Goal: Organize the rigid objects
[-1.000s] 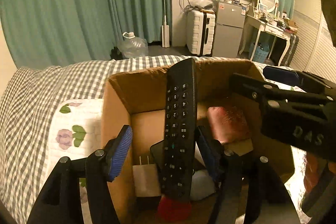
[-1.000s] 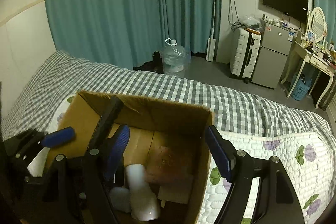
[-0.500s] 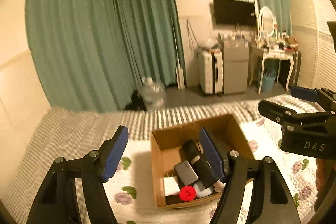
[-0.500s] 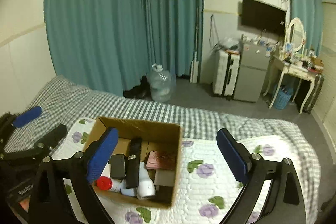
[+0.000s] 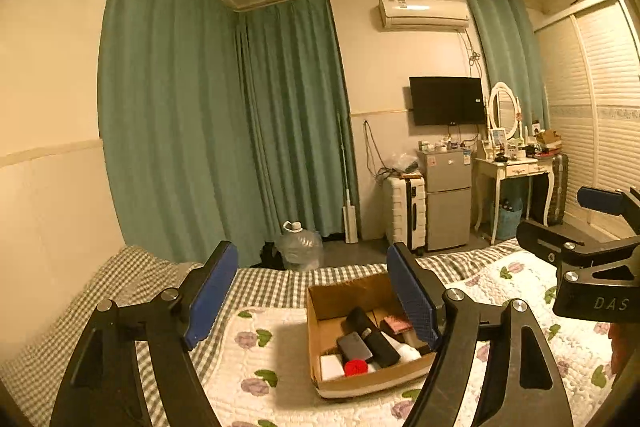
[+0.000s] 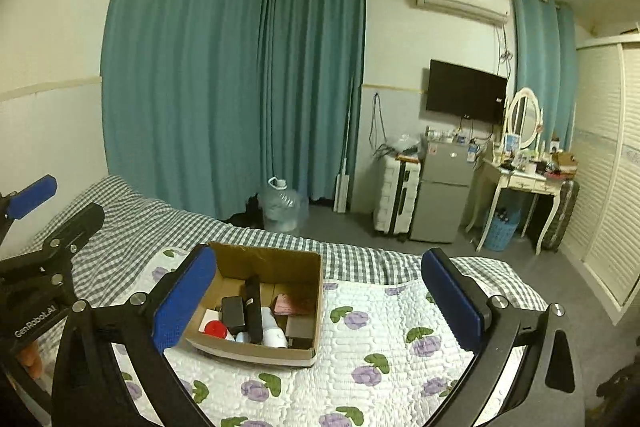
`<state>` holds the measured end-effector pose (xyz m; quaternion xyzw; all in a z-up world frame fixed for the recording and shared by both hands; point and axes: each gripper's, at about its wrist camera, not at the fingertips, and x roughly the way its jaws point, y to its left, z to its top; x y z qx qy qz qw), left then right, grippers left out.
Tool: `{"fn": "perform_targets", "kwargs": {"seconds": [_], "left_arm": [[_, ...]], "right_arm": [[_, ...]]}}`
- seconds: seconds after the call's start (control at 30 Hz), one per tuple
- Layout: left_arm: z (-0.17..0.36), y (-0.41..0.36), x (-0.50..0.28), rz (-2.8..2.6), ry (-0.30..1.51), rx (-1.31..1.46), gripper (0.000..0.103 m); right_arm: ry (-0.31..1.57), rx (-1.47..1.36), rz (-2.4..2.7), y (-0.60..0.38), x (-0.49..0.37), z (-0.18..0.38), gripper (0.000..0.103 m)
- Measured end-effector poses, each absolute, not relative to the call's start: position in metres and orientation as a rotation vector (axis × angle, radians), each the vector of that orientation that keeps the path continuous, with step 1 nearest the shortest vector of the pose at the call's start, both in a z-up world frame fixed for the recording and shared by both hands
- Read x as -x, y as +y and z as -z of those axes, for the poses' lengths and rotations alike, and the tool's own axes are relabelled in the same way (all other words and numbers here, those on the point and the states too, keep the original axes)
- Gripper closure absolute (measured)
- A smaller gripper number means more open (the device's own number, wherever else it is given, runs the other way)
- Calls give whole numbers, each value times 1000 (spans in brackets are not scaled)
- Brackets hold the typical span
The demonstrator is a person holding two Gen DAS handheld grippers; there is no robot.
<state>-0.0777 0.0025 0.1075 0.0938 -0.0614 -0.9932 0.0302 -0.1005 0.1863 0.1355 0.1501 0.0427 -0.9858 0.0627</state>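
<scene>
A cardboard box (image 5: 320,311) (image 6: 316,311) sits on the floral quilt of the bed. Inside it lie a black remote (image 5: 372,337) (image 6: 253,309), a dark power bank (image 5: 354,347) (image 6: 233,314), a red cap (image 5: 356,367) (image 6: 215,327), a white charger (image 5: 332,367), a white bottle (image 6: 274,333) and a pink wallet (image 5: 396,325) (image 6: 292,303). My left gripper (image 5: 312,301) is open and empty, held high above and behind the box. My right gripper (image 6: 316,305) is open and empty, also well above the box.
The bed has a floral quilt (image 6: 380,359) over a checked sheet (image 6: 120,223). Beyond the bed are a water jug (image 6: 282,205), a white suitcase (image 6: 394,203), a small fridge (image 6: 440,191), a dressing table (image 6: 520,183) and teal curtains (image 6: 240,87).
My left gripper let go of the black remote, which now lies in the box. Both grippers have pulled up and back, far from the box.
</scene>
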Motion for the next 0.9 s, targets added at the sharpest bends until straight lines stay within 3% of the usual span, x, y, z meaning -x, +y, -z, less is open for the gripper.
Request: {"fn": "perform_targets", "kwargs": {"seconds": [0.33, 0.6, 0.9], "left_arm": [[-47, -4, 78, 3061, -91, -377, 23], [0, -5, 98, 3068, -86, -486, 23], [17, -16, 100, 3074, -53, -556, 23]], "right_arm": [[127, -352, 3004, 166, 89, -72, 0], [54, -515, 2993, 173, 116, -19, 0], [47, -598, 3012, 180, 130, -1, 0]]}}
